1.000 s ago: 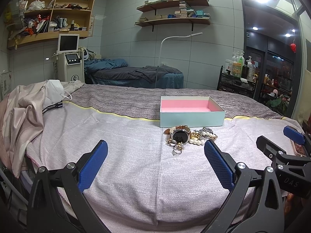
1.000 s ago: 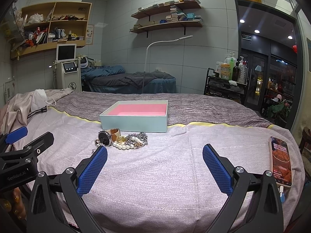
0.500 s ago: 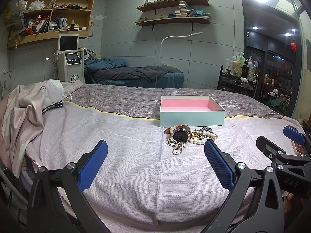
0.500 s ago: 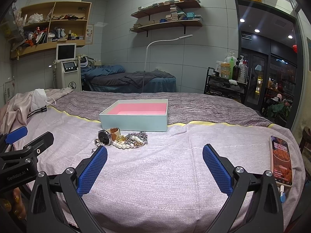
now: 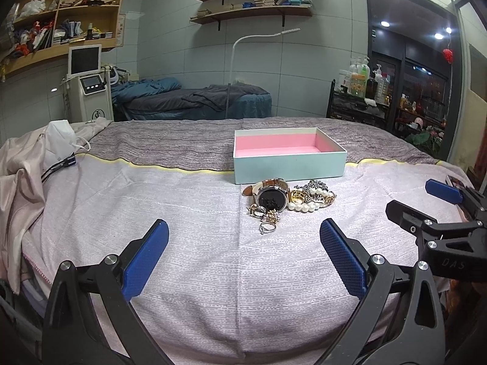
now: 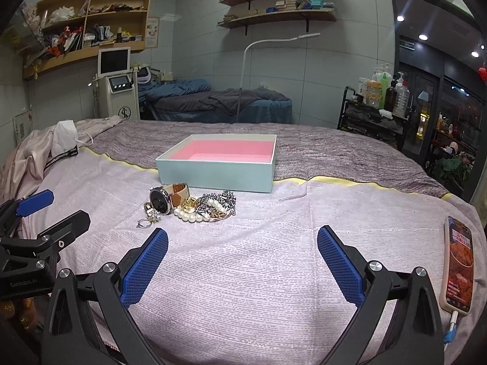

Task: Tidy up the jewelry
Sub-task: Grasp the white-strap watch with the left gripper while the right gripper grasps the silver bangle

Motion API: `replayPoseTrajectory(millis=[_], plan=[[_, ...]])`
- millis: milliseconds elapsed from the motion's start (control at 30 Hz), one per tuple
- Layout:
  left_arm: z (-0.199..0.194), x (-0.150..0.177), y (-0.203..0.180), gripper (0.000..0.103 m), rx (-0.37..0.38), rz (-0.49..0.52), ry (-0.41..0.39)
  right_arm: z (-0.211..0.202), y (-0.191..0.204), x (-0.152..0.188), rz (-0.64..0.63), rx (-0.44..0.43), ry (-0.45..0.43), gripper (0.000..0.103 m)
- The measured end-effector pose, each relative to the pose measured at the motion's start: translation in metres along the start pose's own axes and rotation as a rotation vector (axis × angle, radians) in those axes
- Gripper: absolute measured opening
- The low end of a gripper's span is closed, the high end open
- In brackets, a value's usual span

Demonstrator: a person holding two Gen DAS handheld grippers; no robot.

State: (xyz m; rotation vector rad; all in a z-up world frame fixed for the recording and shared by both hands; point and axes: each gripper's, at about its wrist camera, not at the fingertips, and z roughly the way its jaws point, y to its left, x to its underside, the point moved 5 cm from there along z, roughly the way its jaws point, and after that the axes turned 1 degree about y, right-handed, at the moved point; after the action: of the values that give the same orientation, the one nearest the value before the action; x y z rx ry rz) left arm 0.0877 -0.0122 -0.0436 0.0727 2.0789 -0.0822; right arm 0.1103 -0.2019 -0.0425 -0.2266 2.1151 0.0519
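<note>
A pile of jewelry lies on the bed cover: a watch [image 5: 271, 196] with a tan strap, a pearl bracelet [image 5: 307, 205], chains and rings [image 5: 267, 226]. It also shows in the right wrist view, with the watch [image 6: 161, 200] at its left. Behind it stands a pale teal box [image 5: 289, 167] with a pink lining, empty; the box [image 6: 219, 173] shows in the right wrist view too. My left gripper [image 5: 243, 258] is open and empty, short of the pile. My right gripper [image 6: 242, 261] is open and empty, to the pile's right.
A phone [image 6: 459, 267] on a cable lies at the bed's right edge. Crumpled beige cloth and a white mask [image 5: 61, 143] lie at the left. The right gripper [image 5: 441, 213] shows at the left view's right side.
Both grippers have moved a little forward and down toward the jewelry pile; both stay open and empty. The jewelry and box have not moved.
</note>
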Motion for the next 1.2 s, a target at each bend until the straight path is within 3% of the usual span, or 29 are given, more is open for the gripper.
replayPoseTrajectory(millis=[233,433,533,700,867,1100,1200], plan=[[0.053,0.001,-0.001,0.098,0.088,0.062,0.140,0.041,-0.009,-0.005,-0.039,-0.086,0.143,0.096],[0.087,-0.013,0.005,0.097,0.213,-0.038,0.199,0.069,-0.008,-0.011,0.004,-0.187,0.238,0.088],[0.105,-0.017,0.005,0.090,0.217,-0.050,0.242,0.081,-0.001,-0.014,-0.033,-0.200,0.268,0.081],[0.119,-0.022,0.001,0.089,0.235,-0.052,0.281,0.098,0.014,-0.019,-0.071,-0.239,0.313,0.079],[0.132,-0.023,0.000,0.082,0.247,-0.059,0.317,0.116,0.016,-0.022,-0.065,-0.250,0.349,0.069],[0.146,-0.026,0.005,0.081,0.261,-0.098,0.352,0.130,0.017,-0.025,-0.069,-0.259,0.372,0.066],[0.150,-0.028,0.004,0.077,0.269,-0.094,0.363,0.132,0.019,-0.025,-0.085,-0.269,0.368,0.057]])
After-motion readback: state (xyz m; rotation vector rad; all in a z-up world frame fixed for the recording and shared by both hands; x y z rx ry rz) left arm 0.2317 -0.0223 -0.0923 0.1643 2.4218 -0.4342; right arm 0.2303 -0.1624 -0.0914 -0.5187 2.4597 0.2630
